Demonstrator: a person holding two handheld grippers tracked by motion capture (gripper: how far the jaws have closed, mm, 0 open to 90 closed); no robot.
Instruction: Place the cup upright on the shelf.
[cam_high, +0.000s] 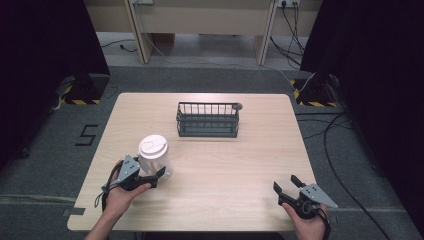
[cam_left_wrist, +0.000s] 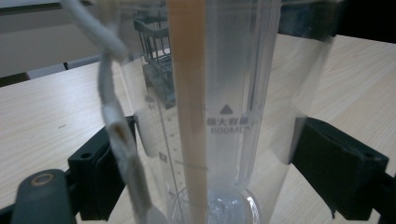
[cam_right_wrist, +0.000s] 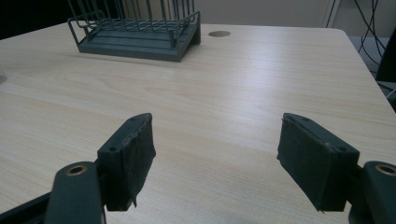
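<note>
1. The clear cup with its white lid stands at the table's seven o'clock, clamped between the left gripper's pads.
2. Lift it straight, squeezing gently — thin plastic may flex.
3. Its wall reads "600ML".
4. The right gripper waits at five o'clock — spread wide, empty; the rack sits at twelve.

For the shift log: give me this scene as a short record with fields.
held item: clear plastic bottle with white lid, upright on the table
left tongs: jaws on either side of the bottle, pads against its wall
right tongs: open, holding nothing, near the table's front right edge
rack: dark wire rack, far middle of the table, apart from the bottle
</note>
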